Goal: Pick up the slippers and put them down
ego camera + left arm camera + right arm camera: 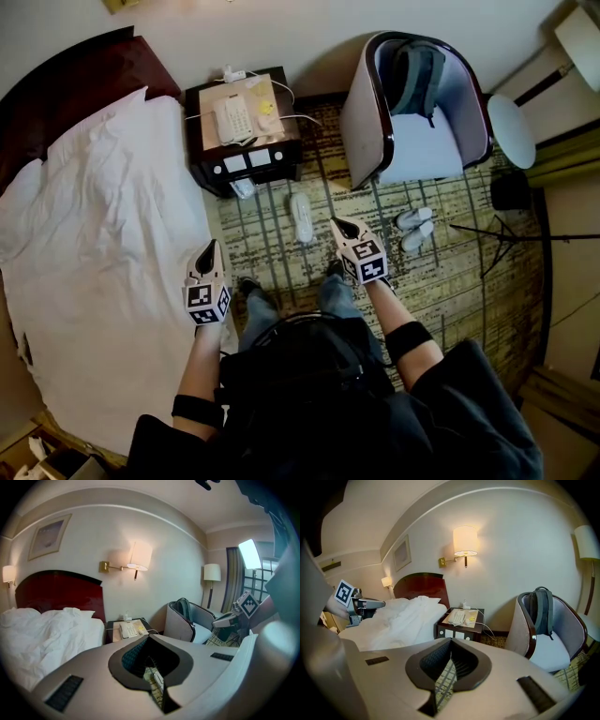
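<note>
Below us, in the head view, the left gripper (211,248) and right gripper (337,225) hang over the patterned carpet (450,281), fingers pressed together, gripping nothing. A lone white slipper (301,217) lies flat just left of the right fingertips. A matching white pair (414,230) lies side by side well to their right, near the armchair (412,141).

In the left gripper view (149,639), we see that slipper (158,678), pale and narrow, through the slot under the closed fingers.

In the right gripper view (450,641), the fingers meet; only carpet (445,677) shows beneath them.
</note>
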A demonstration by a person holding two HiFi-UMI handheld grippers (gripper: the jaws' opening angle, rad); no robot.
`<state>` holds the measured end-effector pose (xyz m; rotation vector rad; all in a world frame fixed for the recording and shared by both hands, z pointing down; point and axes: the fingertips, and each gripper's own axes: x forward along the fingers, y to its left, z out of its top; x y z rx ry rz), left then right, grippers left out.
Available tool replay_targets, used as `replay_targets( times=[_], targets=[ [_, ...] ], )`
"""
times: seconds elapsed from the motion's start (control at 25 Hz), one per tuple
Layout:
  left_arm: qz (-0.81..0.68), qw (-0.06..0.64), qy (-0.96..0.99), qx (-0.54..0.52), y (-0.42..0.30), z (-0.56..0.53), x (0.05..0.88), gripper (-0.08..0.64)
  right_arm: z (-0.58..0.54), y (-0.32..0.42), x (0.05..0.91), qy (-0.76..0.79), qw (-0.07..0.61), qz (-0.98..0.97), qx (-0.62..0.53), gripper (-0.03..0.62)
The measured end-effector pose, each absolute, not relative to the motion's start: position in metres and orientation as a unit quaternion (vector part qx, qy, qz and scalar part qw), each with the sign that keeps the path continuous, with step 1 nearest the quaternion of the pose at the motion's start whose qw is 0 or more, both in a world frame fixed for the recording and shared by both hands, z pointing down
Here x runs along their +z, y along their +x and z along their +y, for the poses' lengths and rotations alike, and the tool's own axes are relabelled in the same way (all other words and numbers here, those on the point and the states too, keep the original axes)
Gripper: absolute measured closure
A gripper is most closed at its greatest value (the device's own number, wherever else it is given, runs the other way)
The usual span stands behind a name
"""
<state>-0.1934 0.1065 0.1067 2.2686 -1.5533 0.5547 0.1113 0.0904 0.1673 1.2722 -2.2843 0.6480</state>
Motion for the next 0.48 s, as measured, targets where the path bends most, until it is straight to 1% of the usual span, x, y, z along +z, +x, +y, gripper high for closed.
replay_targets(
  times=[0.48],
  targets=[
    [-0.532, 0.169, 0.806, 0.199, -0.183, 0.091, 0.109, 0.56, 0.085, 0.107, 0.171, 0.459, 0.216, -0.826, 0.246, 0.592]
  ],
)
